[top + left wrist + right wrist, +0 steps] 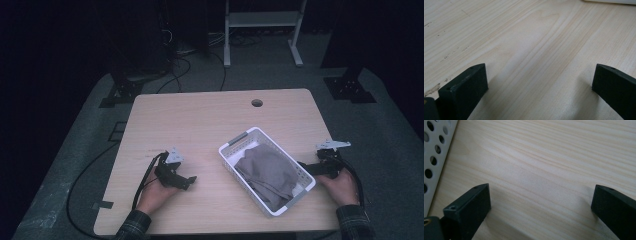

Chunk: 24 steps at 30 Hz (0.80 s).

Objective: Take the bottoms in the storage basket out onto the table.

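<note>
A white perforated basket (231, 149) sits on the right half of the wooden table (200, 120), with a grey cloth (267, 172) bundled inside it. My left gripper (189, 181) rests low on the table to the basket's left, held in a hand; its jaws stand wide apart over bare wood (541, 82), so it is open and holds nothing. My right gripper (303, 166) lies at the basket's right side, also open and empty (541, 202). The basket's holed wall (434, 152) shows at the left edge of the right gripper view.
A round cable hole (257, 103) is near the table's far edge. Black cables (75, 195) trail off the left side onto the grey floor. A white metal frame (262, 25) and dark stands are behind the table.
</note>
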Each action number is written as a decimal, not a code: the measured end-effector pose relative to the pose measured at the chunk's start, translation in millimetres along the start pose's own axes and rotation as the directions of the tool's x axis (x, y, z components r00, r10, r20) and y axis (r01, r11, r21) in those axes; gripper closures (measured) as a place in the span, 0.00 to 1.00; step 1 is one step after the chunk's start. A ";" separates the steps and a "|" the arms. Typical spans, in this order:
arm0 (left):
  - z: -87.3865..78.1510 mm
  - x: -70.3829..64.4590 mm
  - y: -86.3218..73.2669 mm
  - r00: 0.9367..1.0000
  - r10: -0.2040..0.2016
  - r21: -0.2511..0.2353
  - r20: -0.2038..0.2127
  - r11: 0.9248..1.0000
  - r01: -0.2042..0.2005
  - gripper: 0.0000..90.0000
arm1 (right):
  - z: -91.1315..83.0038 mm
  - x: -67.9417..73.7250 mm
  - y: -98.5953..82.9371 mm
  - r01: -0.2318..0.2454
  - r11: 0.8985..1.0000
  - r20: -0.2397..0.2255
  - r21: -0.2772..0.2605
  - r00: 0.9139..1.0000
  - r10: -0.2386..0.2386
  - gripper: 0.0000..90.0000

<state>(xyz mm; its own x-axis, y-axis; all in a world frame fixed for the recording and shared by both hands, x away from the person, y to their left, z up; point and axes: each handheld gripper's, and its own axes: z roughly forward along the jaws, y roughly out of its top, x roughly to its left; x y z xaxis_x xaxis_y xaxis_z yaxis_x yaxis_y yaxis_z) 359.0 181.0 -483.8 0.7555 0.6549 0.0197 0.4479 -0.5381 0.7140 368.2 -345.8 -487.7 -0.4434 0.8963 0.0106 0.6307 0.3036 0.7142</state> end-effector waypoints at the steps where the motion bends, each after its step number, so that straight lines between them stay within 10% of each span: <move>1: -0.2 0.0 0.1 1.000 0.000 0.002 0.000 1.000 0.000 0.00 | 0.0 0.0 0.0 0.000 1.000 0.000 0.000 1.000 0.000 0.02; 20: -0.3 0.0 0.2 1.000 0.000 0.004 0.000 1.000 0.000 0.00 | -2.2 1.0 6.9 -0.012 0.997 0.013 0.071 1.000 0.011 0.06; 24: 0.0 -0.1 0.2 1.000 -0.001 0.001 0.000 1.000 0.001 0.00 | -5.6 -2.9 8.0 -0.071 0.996 -0.029 0.060 0.997 0.073 0.10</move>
<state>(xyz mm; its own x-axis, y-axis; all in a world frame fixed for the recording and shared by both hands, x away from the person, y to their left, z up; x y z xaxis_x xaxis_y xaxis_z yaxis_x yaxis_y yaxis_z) 359.0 180.8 -483.7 0.7548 0.6556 0.0193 0.4493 -0.5382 0.7131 371.0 -347.8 -478.1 -0.4146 0.9062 0.0827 0.6979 0.2583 0.6680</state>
